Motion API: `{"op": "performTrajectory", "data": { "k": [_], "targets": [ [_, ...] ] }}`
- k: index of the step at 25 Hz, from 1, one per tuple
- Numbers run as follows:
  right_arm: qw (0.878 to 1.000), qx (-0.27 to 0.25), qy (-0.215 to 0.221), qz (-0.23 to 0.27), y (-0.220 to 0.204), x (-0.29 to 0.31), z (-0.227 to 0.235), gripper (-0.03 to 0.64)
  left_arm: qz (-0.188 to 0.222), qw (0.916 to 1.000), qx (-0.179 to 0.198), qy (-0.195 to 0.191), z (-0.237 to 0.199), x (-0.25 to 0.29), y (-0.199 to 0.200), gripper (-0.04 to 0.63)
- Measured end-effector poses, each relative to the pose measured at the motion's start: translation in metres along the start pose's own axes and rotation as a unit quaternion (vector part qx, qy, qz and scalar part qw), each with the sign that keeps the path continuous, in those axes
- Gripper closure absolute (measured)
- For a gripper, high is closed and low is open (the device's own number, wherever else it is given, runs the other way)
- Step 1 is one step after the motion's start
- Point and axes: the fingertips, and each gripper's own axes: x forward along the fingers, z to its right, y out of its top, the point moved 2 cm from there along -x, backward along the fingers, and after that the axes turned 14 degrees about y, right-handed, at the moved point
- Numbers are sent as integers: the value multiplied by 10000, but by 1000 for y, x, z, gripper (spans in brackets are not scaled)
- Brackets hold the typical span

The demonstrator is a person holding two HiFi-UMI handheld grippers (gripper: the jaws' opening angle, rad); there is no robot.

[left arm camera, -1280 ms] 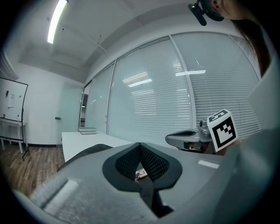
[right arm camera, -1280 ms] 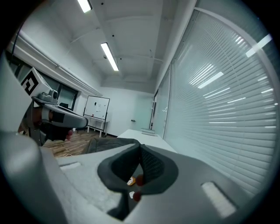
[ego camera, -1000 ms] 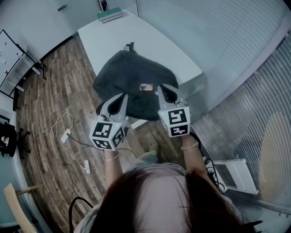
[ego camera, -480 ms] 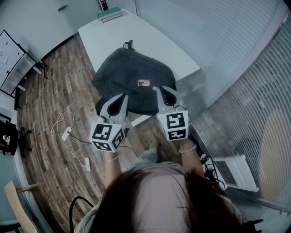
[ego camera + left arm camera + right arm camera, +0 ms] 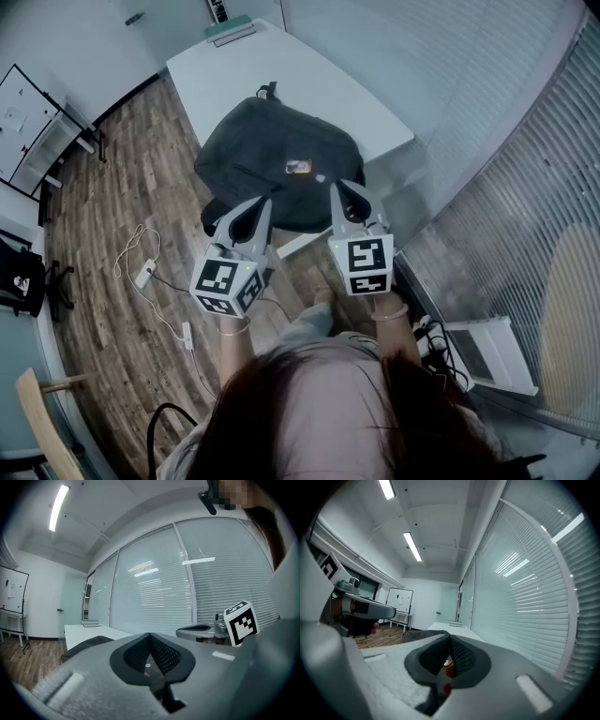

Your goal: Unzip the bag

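A black backpack lies flat on the white table, with a small light tag on its near side and a carry loop at the far end. My left gripper hovers over the bag's near left edge, jaws together and empty. My right gripper hangs over the near right edge, just right of the tag, also shut on nothing. In the left gripper view the shut jaws meet above the bag, and the right gripper shows beside them. The zipper pull is too small to make out.
A stack of books lies at the table's far end. White cables and a power strip trail over the wooden floor at left. Glass walls with blinds run along the right. A white box stands on the floor by my right side.
Both grippers have drifted a little back toward me, still shut and empty. The bag has not moved on the table.
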Motion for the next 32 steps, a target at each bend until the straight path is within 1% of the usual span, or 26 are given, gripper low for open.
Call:
{"op": "performTrajectory", "data": {
  "k": [5, 18, 32],
  "targets": [
    [10000, 74, 16, 15, -3, -7, -5, 614, 19, 10000, -15, -17, 6, -8, 1, 586],
    [10000, 73, 29, 25, -4, -25, -13, 614, 7, 10000, -19, -21, 16, -27, 0, 586],
    [9999, 149, 75, 14, -7, -22, -18, 614, -1, 10000, 34, -85, 16, -31, -1, 586]
  ]
}}
